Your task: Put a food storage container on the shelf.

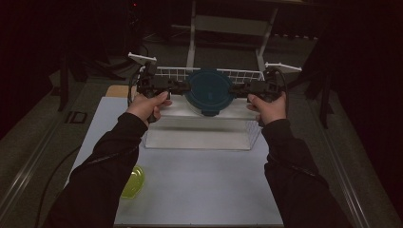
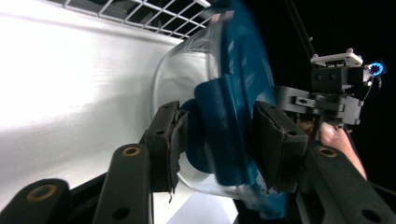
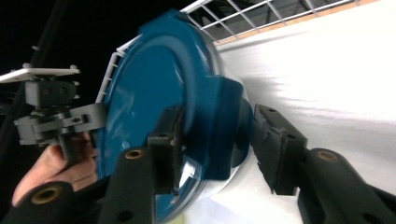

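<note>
The left gripper (image 1: 177, 87) and the right gripper (image 1: 236, 89) face each other across one round container (image 1: 208, 92), which sits between the two sets of fingers, raised above the worktop (image 1: 199, 180).

Left gripper: in the left gripper view the fingers (image 2: 164, 140) stand about half open. A blue side clasp of the lid (image 2: 243, 88) lies between them. The left pad touches the clasp; whether the right pad presses on it cannot be told, so a firm grasp is not confirmed.

Right gripper: in the right gripper view the fingers (image 3: 275, 144) also stand about half open around the opposite clasp. The far pad stands clear of the clasp with a visible gap, so this gripper is released.

Count:
- One container, with a clear body and one blue lid on top.
- One white wire rack (image 1: 178, 72), beyond the fingertips of both grippers.
- One clear tray (image 1: 199, 135), below and on the near side of the fingers.
- One yellow-green object (image 1: 134, 182), well apart from the fingers, beside the left sleeve.

Surface and room: the worktop is pale and flat. The surrounding room is dark; a light-coloured frame (image 1: 228, 23) stands behind the worktop.
</note>
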`<state>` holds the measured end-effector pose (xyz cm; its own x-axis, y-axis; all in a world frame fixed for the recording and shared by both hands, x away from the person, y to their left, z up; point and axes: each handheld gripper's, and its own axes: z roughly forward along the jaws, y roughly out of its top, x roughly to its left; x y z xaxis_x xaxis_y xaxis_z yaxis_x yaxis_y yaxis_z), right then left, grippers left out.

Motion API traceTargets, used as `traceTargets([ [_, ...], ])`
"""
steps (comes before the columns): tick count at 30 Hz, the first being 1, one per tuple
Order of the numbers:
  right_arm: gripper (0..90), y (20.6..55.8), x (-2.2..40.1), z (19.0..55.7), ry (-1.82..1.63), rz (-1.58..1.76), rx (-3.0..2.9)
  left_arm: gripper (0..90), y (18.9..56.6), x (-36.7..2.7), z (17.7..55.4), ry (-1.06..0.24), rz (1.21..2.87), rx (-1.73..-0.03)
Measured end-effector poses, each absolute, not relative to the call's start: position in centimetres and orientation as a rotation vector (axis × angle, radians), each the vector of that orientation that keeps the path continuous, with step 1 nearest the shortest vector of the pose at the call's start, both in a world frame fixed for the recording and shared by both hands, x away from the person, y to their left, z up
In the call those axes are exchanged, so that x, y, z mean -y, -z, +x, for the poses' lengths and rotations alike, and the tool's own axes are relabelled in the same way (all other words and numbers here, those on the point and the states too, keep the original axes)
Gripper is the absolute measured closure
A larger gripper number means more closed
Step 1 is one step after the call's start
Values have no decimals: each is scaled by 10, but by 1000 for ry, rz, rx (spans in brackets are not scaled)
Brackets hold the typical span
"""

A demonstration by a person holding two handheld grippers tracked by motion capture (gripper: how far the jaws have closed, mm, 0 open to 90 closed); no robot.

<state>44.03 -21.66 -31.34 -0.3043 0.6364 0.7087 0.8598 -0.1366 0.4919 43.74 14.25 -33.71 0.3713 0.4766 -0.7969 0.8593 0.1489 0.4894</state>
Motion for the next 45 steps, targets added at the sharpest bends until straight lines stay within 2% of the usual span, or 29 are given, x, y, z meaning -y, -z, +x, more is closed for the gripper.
traceTargets([
  [6, 614, 312, 218, 443, 1435, -1717, 1876, 530, 342, -142, 439, 429, 1486, -1243],
  [9, 564, 310, 218, 441, 1457, -1718, 1909, 527, 339, -140, 437, 387, 1507, -1239],
  [12, 539, 303, 219, 437, 1471, -1716, 1962, 483, 337, -143, 435, 344, 1503, -1239],
  [15, 536, 296, 221, 431, 1498, -1686, 2008, 439, 333, -148, 431, 296, 1501, -1245],
  [23, 491, 288, 224, 406, 1552, -1590, 2120, 436, 321, -157, 412, 204, 1517, -1213],
  [29, 518, 287, 216, 383, 1553, -1483, 2209, 420, 316, -158, 397, 146, 1551, -1181],
  [35, 580, 296, 210, 361, 1548, -1389, 2257, 370, 318, -159, 381, 121, 1583, -1113],
  [36, 596, 297, 208, 358, 1540, -1379, 2273, 341, 319, -159, 378, 120, 1592, -1089],
  [45, 897, 313, 192, 341, 1462, -1304, 2384, 271, 330, -154, 350, 73, 1609, -1004],
])
